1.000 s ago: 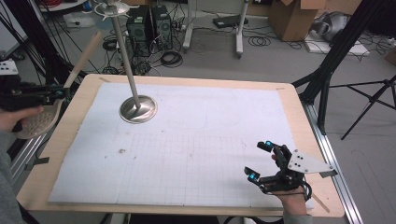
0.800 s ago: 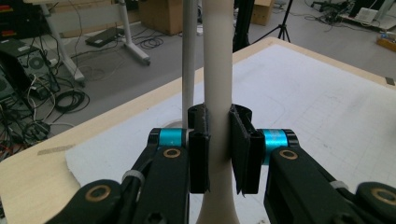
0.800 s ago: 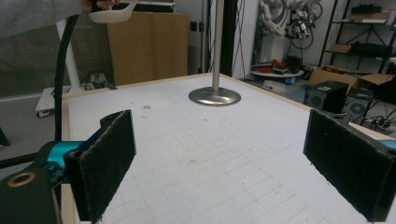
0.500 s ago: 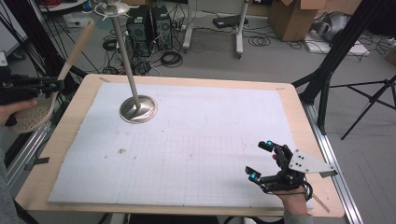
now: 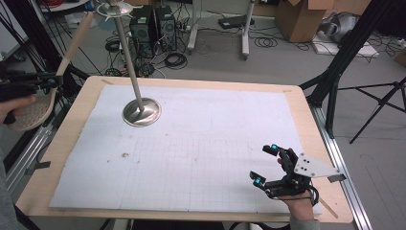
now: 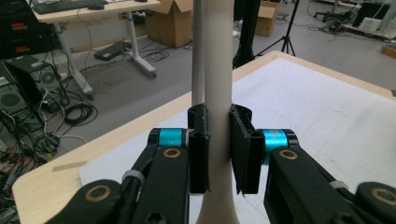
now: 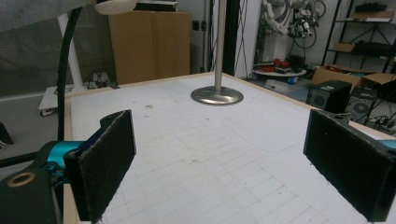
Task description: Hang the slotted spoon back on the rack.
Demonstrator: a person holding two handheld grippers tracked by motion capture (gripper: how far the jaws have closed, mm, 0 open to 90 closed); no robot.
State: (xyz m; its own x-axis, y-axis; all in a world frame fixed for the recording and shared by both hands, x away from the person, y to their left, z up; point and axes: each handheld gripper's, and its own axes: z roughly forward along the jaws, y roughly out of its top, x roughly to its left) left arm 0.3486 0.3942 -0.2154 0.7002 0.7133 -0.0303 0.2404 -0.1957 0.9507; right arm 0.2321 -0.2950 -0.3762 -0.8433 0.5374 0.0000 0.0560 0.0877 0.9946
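Observation:
A pale wooden slotted spoon hangs off the table's left edge, its round head (image 5: 29, 113) low and its handle (image 5: 76, 40) slanting up to the right. My left gripper (image 5: 51, 80) is shut on that handle (image 6: 218, 70), both pads pressed against it (image 6: 218, 149). A metal stand has a round base (image 5: 141, 111) on the white gridded sheet, a thin pole (image 5: 129, 52) and a hooked top (image 5: 115, 7). Its pole (image 6: 198, 51) rises right behind the handle. My right gripper (image 5: 265, 164) rests open near the front right corner, nothing between its jaws (image 7: 224, 163), facing the stand base (image 7: 217, 95).
The white gridded sheet (image 5: 215, 139) covers most of the wooden table (image 5: 306, 110). Black tripod legs (image 5: 335, 72) stand at the right rear corner, and more dark struts stand on the left. Computer towers, cables and boxes lie on the floor beyond the far edge.
My left gripper has carried the spoon up and away from the person, and the handle now stands steeper. The right gripper has stayed put.

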